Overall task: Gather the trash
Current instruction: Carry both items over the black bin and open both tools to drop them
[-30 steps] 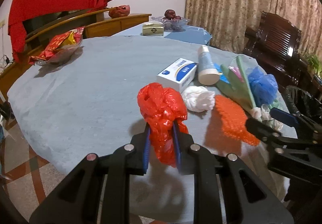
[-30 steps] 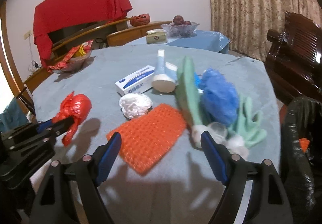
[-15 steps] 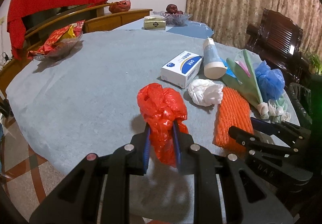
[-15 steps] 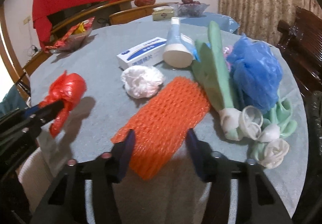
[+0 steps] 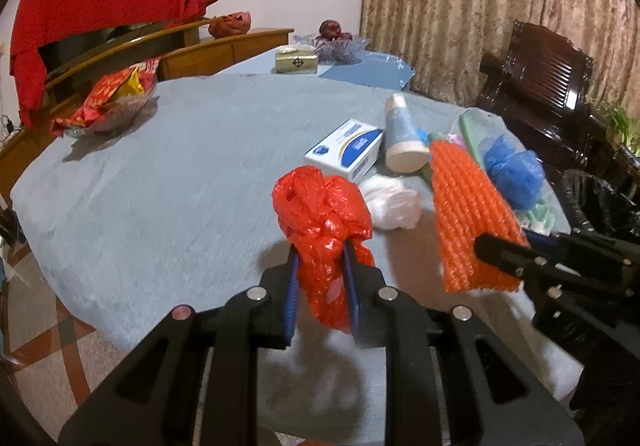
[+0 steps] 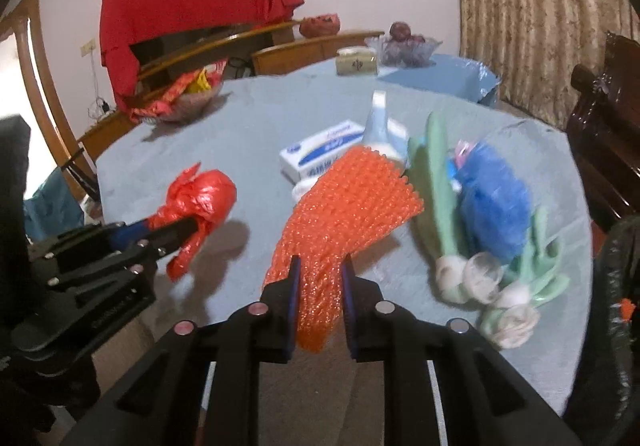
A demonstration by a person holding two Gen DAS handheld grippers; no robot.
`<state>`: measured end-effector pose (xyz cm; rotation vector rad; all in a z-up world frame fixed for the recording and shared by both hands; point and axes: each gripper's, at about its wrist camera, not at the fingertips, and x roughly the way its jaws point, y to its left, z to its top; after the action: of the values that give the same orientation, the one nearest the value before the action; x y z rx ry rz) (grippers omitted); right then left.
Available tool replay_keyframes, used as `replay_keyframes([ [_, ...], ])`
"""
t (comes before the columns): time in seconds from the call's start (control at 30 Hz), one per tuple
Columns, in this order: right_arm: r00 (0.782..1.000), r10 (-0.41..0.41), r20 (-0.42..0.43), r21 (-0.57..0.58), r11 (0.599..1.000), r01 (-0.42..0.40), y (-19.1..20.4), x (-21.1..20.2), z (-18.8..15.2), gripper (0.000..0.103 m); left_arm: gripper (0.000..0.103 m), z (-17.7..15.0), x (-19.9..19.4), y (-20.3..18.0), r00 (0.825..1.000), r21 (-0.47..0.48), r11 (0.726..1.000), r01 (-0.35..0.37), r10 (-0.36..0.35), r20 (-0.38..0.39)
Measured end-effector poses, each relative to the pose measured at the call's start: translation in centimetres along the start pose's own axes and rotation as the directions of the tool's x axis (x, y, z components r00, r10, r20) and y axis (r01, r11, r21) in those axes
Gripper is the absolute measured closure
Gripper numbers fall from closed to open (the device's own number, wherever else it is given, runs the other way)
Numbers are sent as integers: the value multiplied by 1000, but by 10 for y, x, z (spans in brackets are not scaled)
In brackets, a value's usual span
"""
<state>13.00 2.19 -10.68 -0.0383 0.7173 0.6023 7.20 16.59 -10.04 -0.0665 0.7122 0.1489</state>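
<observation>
left hand-held gripper (image 5: pixel 320 282): clamped on red plastic bag (image 5: pixel 322 213), bag held off the desk (image 5: pixel 160 173)
right hand-held gripper (image 6: pixel 320 286): jaws just closed in, now pinching near end of orange foam net (image 6: pixel 344 213); net's far end tilts up over the desk
white crumpled wad (image 5: pixel 392 199): on desk, between the bag and the net
blue-white box (image 5: pixel 346 149): on desk, beside a white bottle (image 5: pixel 402 137) lying on its side
blue mesh ball (image 6: pixel 494 201): resting on green fake flowers (image 6: pixel 500 286), right of net
black trash bag (image 5: pixel 600 201): at desk's right edge
snack bowl (image 5: pixel 112 105): far left of desk
</observation>
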Motion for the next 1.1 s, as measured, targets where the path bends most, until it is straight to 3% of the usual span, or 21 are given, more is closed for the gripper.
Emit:
replay_keyframes([
  [0.33,992,-77,104,56,996,71,-34,-56,19,84,84,25,-23,-41,995,46,996,75,-78,66],
  [0.63,965,-205,163,144,973,182,-88,-108,16,84,84,42,-32,-107,975,129,974,188,-201,94],
  [1.1,878,-455,147,301,866,399,-191,-182,-20,84,84,52,-25,-225,913,255,891,377,-403,59],
])
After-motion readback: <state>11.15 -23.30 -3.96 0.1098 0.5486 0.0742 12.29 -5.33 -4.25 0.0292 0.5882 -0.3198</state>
